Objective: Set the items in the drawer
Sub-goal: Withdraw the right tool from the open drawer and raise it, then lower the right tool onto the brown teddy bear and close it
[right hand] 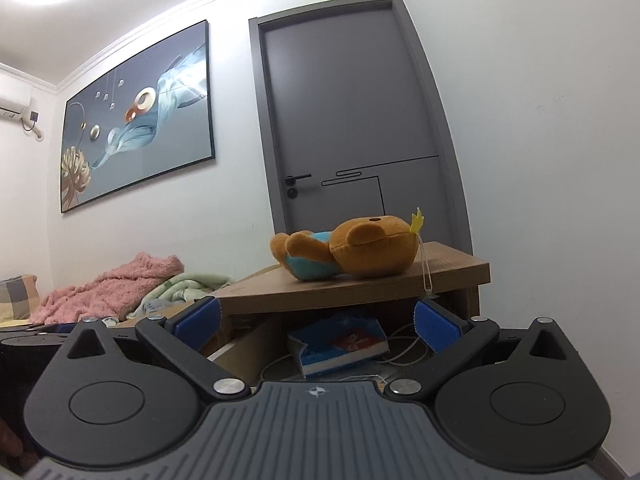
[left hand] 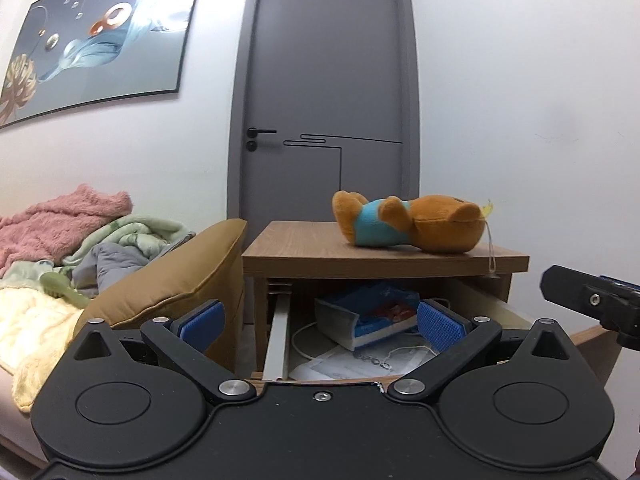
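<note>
I keep both hand-held grippers, left point(left hand: 320, 320) and right point(right hand: 316, 320), released before the pulled-out drawer point(left hand: 280, 332), because the plush bear point(left hand: 408, 224) lies ungrasped on the table point(left hand: 304, 244).

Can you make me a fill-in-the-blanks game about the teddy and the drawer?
1. The plush bear lies on top of the wooden ____.
2. The drawer under the bear is pulled ____.
3. The bear wears a shirt coloured ____.
4. Inside the drawer a blue book lies beside a white ____.

Both the left gripper and the right gripper have their fingers spread, holding nothing.

Missing words: nightstand; open; blue; cable
</note>
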